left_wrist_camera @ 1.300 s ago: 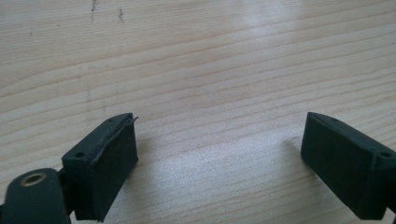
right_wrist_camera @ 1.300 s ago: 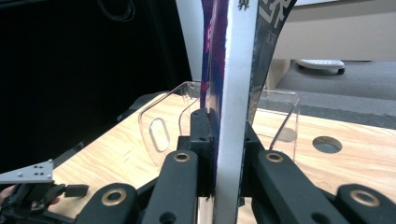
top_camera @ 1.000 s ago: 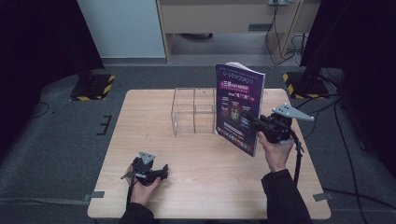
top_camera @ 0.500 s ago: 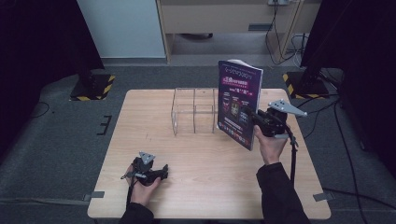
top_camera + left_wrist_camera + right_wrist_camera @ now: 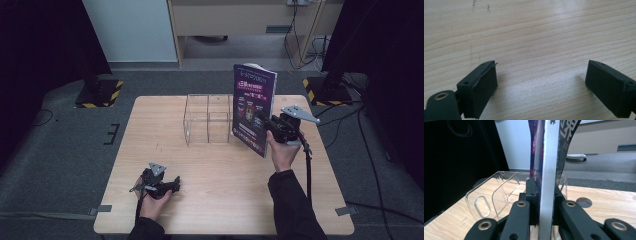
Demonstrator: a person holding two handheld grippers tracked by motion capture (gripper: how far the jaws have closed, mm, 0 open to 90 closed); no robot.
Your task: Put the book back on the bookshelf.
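Purple-covered magazine (image 5: 253,112): held upright above the tabletop (image 5: 220,200), just right of the clear acrylic organizer (image 5: 207,120), at about two o'clock from the tabletop's centre in the high view.
Right hand-held gripper (image 5: 264,120): clamped on the magazine's edge; in the right gripper view both black jaws press flat against the white edge of the magazine (image 5: 547,170), the covers flaring to either side above.
Left hand-held gripper (image 5: 170,186): resting low at about seven o'clock on the tabletop, jaws spread wide with nothing between them; in the left gripper view bare wood (image 5: 536,37) lies between its jaws.
Handling: a thin, glossy magazine looks light but floppy; the covers are likely to bow and fan out when it is carried upright, and the slick paper could slide in a loose pinch. It is not fragile, though corners may crease.
Where to hold: a grip along the edge as now, about mid-height, seems the steadiest, keeping the pages shut together.
Organizer: transparent, with upright dividers forming slots open at the top; its walls look stiff and brittle, and the slots narrow enough to demand a straight descent.
Count: one magazine, one organizer, two hand-held grippers, one tabletop.
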